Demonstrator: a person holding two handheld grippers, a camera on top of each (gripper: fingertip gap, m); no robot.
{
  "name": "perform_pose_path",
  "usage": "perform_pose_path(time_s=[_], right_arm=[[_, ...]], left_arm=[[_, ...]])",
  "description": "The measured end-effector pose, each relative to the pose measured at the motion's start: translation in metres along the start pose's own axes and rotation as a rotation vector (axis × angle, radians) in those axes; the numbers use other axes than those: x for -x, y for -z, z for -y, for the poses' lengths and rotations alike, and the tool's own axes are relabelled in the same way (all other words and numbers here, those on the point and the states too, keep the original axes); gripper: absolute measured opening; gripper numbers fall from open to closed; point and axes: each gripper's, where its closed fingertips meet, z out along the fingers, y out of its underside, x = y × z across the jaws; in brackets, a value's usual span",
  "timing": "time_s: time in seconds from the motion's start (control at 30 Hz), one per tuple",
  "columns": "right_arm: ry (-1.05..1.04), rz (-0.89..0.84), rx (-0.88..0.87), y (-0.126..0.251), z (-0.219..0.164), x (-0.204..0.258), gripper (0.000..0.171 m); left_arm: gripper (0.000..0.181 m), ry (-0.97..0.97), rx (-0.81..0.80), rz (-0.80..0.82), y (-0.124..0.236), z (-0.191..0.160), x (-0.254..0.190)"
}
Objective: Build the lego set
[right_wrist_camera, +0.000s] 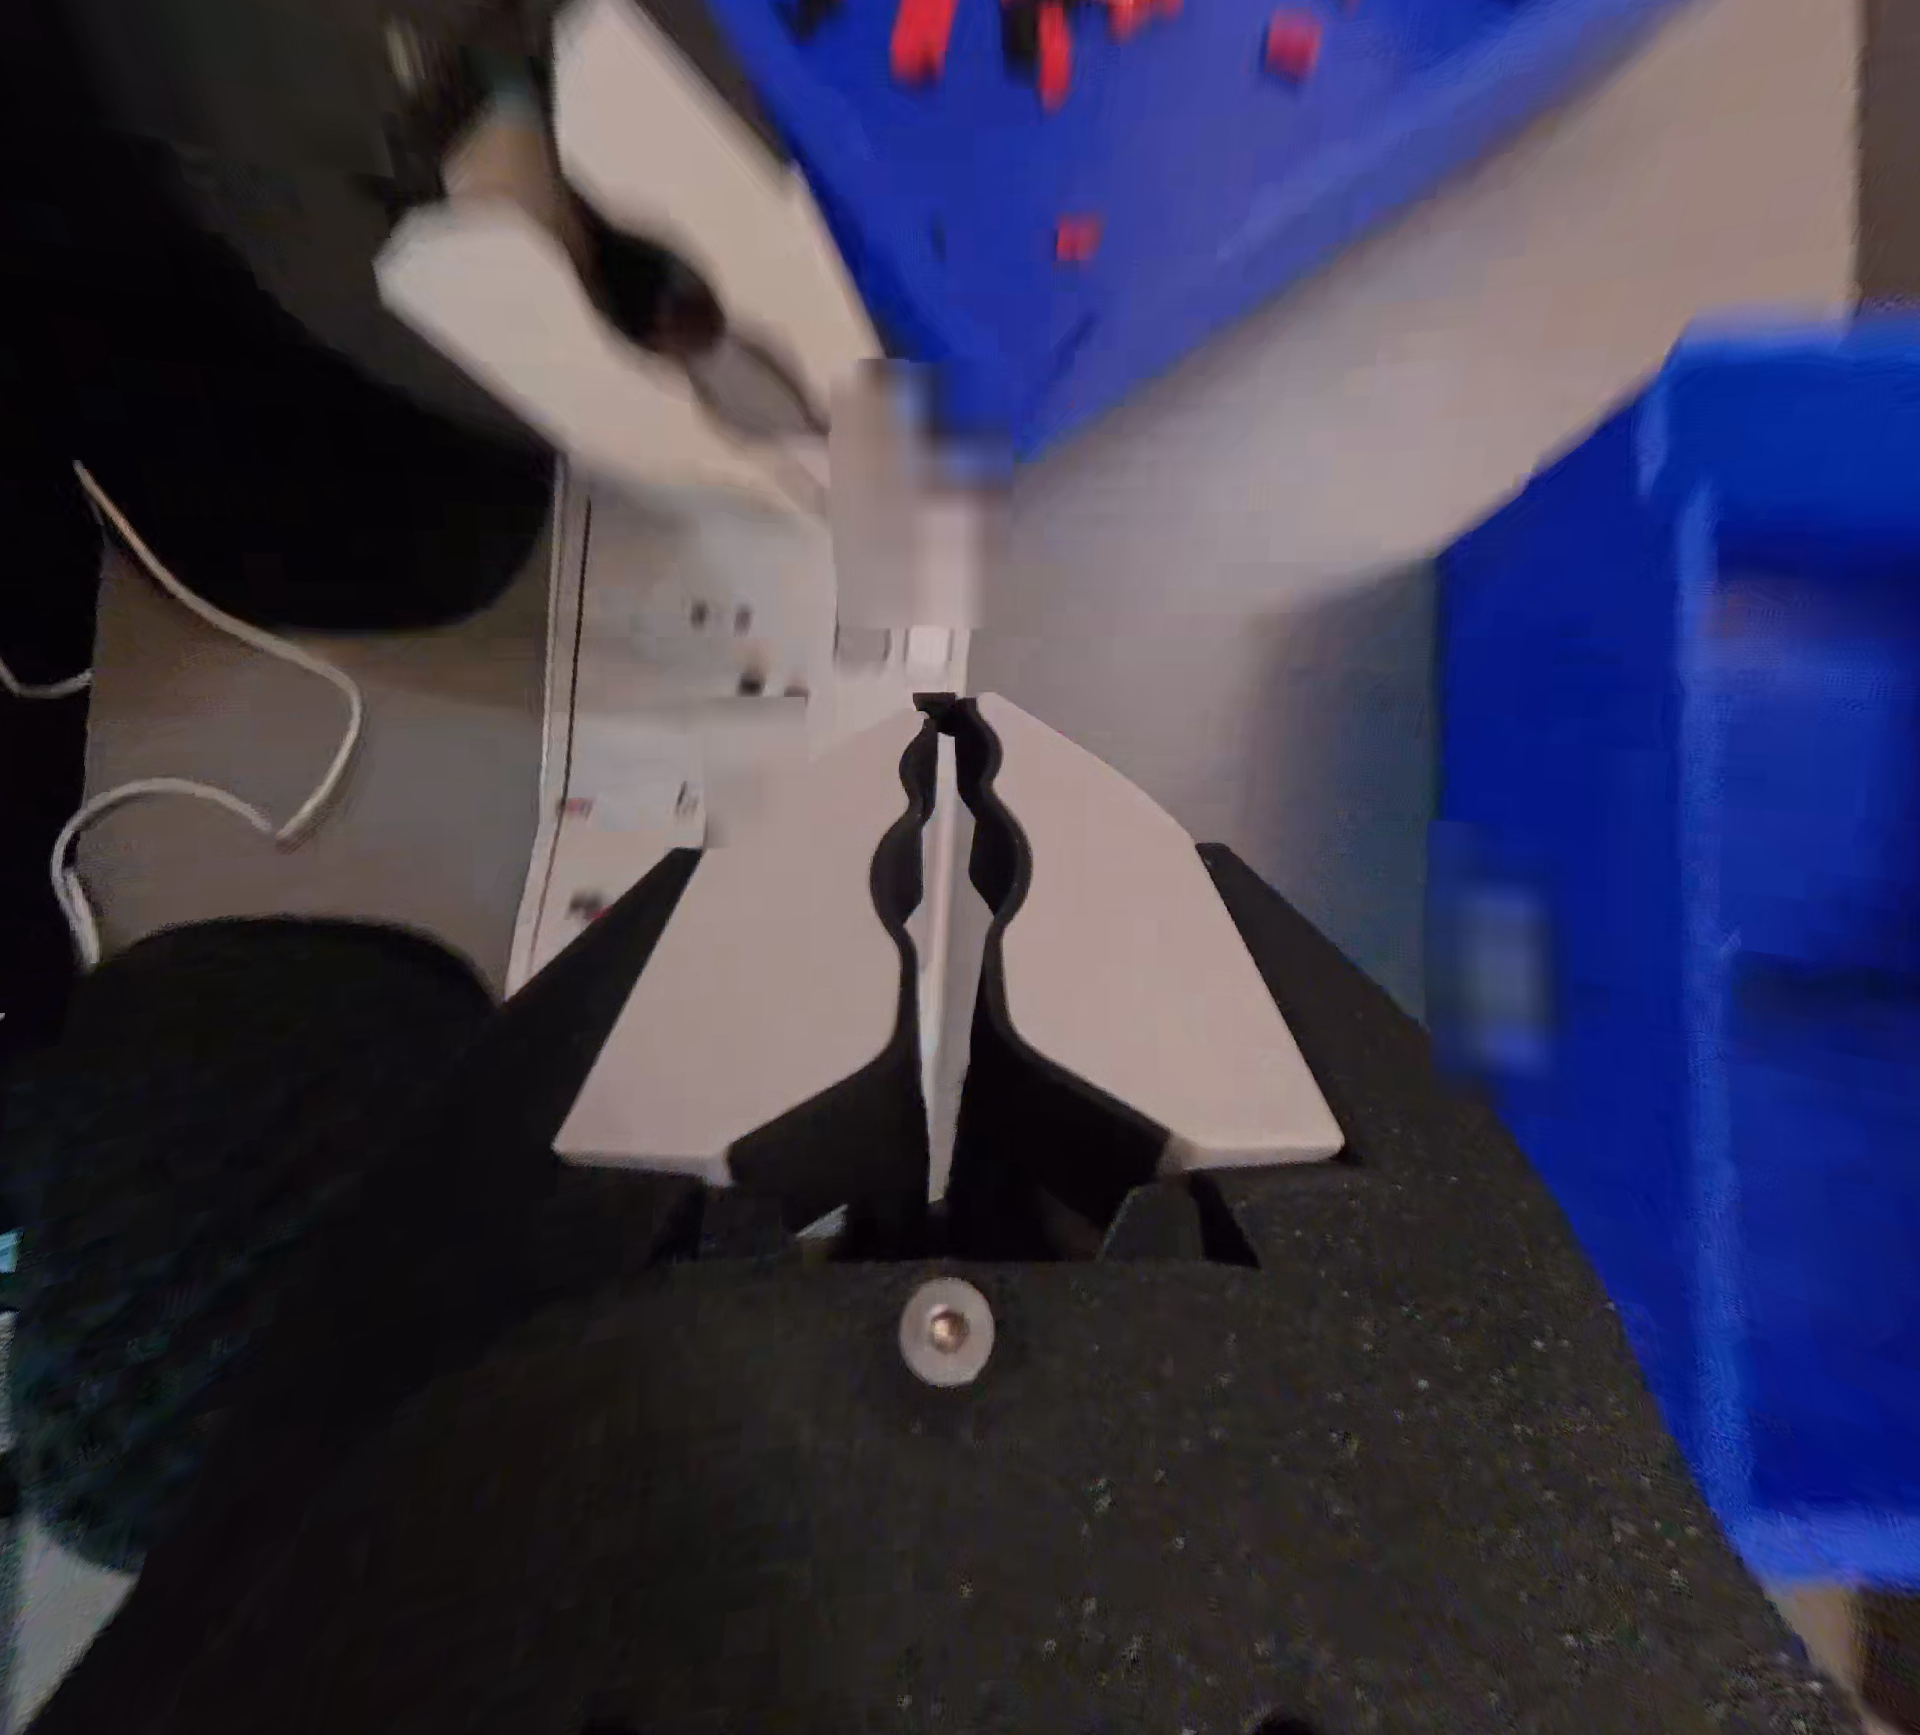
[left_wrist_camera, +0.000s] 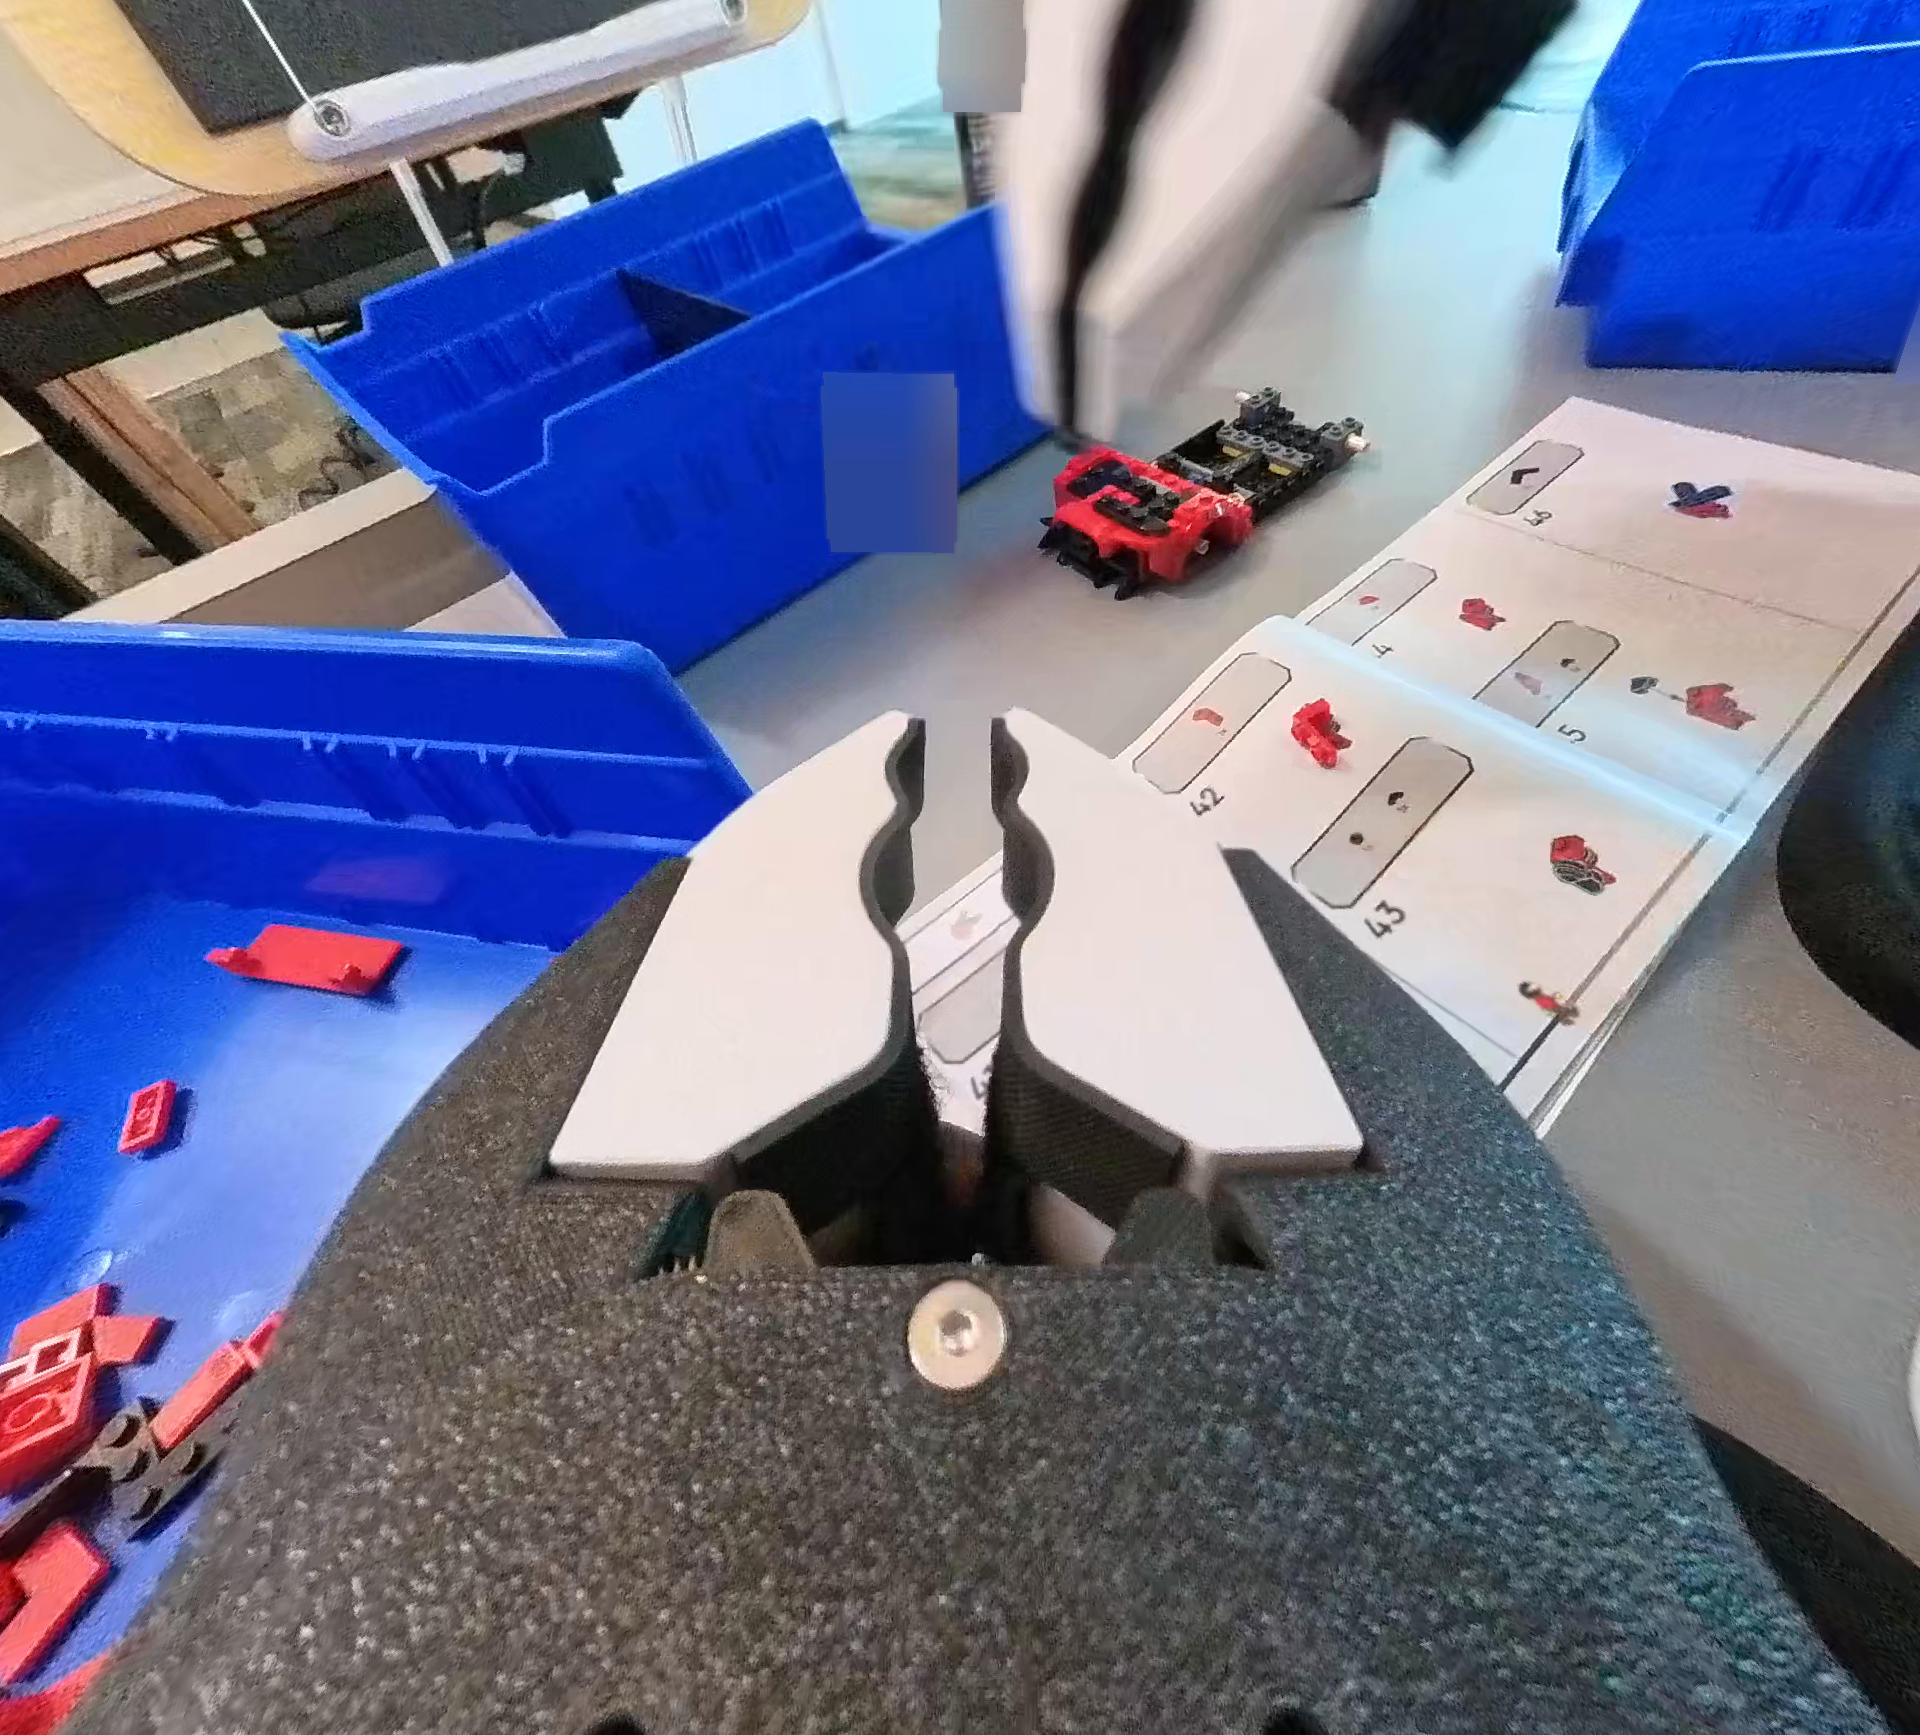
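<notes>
A: Where do we stand with the left gripper (left_wrist_camera: 956,729)?

B: We hold it above the grey table (left_wrist_camera: 1434,335), its jaws a narrow gap apart with nothing between them. It sits between the near blue bin (left_wrist_camera: 436,729) on our left and the instruction booklet (left_wrist_camera: 1507,750) lying open on our right.

A: And the model?

B: The half-built car (left_wrist_camera: 1174,490), red at its near end and black and grey behind, sits on the table past the booklet, just beside a second blue bin (left_wrist_camera: 665,397). Loose red bricks (left_wrist_camera: 62,1415) lie in the near bin.

A: The right gripper (right_wrist_camera: 948,700)?

B: In its own view, we see it nearly closed, pinching a small dark piece (right_wrist_camera: 935,704) at the very tips; the piece is too small and blurred to name. In the left view it shows as a blur just over the car's red end.

A: A third bin?

B: Yes, another blue bin (left_wrist_camera: 1756,210) stands at the far right of the table.
</notes>
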Motion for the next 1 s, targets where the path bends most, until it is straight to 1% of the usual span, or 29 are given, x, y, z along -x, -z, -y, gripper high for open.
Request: perform_pose_path(time_s=[0.07,0.13,0.23,0.3,0.4,0.5,0.53,0.63,0.83,1.0], right_arm=[[-0.094,-0.018,0.037,-0.002,-0.047,0.02,0.004],[-0.186,-0.017,0.051,-0.007,-0.082,0.039,0.004],[-0.266,-0.033,0.068,-0.014,-0.119,0.054,0.004],[-0.298,-0.057,0.067,-0.016,-0.132,0.054,0.004],[-0.323,-0.052,0.048,-0.019,-0.138,0.052,0.004],[-0.308,-0.072,0.109,-0.023,-0.148,0.048,0.004],[-0.298,-0.073,0.104,-0.023,-0.147,0.048,0.004],[-0.292,-0.096,0.102,-0.023,-0.148,0.044,0.01],[-0.254,-0.128,0.115,-0.019,-0.15,0.044,0.011],[-0.29,-0.102,0.037,-0.017,-0.145,0.045,0.011]], left_arm=[[0.011,-0.02,0.002,0.0,0.0,0.0,-0.002],[0.011,-0.048,0.012,0.001,-0.002,-0.002,-0.004],[0.011,-0.086,0.037,-0.015,-0.006,-0.008,-0.01],[0.011,-0.117,0.054,-0.023,-0.009,-0.011,-0.014],[0.011,-0.176,0.082,-0.015,-0.013,-0.017,-0.016],[0.011,-0.224,0.112,-0.013,-0.016,-0.024,-0.018],[0.012,-0.229,0.12,-0.015,-0.016,-0.026,-0.018],[0.011,-0.218,0.121,-0.026,-0.017,-0.026,-0.019],[0.011,-0.2,0.117,-0.032,-0.017,-0.026,-0.019],[0.012,-0.215,0.118,-0.031,-0.017,-0.026,-0.02]])
